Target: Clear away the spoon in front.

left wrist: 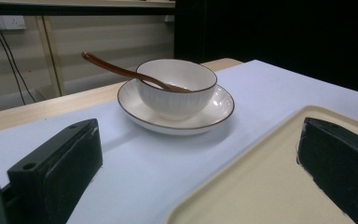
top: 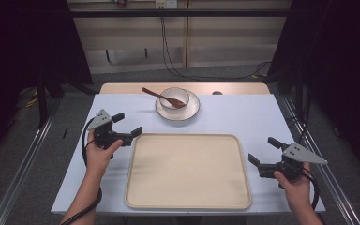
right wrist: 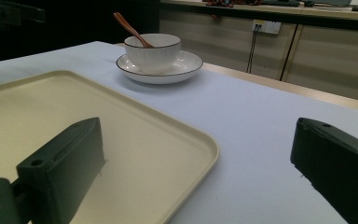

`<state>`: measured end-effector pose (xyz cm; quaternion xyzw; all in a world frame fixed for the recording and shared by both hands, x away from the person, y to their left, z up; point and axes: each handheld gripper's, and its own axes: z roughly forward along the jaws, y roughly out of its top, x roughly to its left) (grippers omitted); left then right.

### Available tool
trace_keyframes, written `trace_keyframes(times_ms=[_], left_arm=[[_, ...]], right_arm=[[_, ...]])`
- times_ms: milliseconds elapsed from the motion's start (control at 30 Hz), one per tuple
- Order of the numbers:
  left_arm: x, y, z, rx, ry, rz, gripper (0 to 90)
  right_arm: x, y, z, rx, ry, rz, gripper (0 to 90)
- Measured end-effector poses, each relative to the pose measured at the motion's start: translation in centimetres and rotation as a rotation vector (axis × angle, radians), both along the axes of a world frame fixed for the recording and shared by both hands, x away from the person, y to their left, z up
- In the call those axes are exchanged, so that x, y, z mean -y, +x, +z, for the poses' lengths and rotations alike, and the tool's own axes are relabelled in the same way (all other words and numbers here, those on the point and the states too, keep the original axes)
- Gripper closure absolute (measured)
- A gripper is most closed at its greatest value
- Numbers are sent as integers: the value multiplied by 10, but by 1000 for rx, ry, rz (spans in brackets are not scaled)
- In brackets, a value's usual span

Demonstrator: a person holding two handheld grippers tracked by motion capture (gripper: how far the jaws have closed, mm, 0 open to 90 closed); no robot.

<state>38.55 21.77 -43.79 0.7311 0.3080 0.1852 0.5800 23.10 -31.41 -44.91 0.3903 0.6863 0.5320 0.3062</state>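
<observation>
A white bowl (top: 174, 98) with a brown rim sits on a white plate (top: 192, 110) at the back middle of the table, and a brown wooden spoon (top: 155, 94) leans in it with its handle pointing back left. A cream tray (top: 187, 171) lies empty in front. My left gripper (top: 127, 124) is held open by the tray's back left corner, and my right gripper (top: 264, 150) is held open off the tray's right edge. The bowl (left wrist: 177, 87), spoon (left wrist: 121, 71) and plate (left wrist: 214, 112) show in the left gripper view; the bowl (right wrist: 152, 51) and tray (right wrist: 140, 140) show in the right gripper view.
A pale blue mat (top: 243, 112) covers the table (top: 122, 87), whose wooden back edge shows behind it. Metal rails (top: 23, 159) run along both sides on the floor. Cables (top: 168, 61) hang at the back wall.
</observation>
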Motion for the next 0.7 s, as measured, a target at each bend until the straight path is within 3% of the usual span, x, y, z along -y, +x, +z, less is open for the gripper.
trace_keyframes(times_ms=[133,233,333,400,467,567,700], left_arm=[[9,14,-1,-6,2,44,0],[14,23,-5,-23,-30,69,0],[20,32,-9,-39,-23,106,0],[25,37,-11,-46,-38,97,0],[28,40,-14,-51,-18,117,0],[34,46,-19,-55,-28,113,0],[42,54,-20,-48,-12,148,8]], right_arm=[[0,0,0,1,-8,-2,24],[0,-1,0,8,-17,-2,22],[1,-2,1,9,-10,-12,22],[1,-2,1,6,-8,-9,22],[1,-1,0,6,-12,-3,22],[0,-1,0,0,-19,6,24],[0,-1,0,1,-16,6,25]])
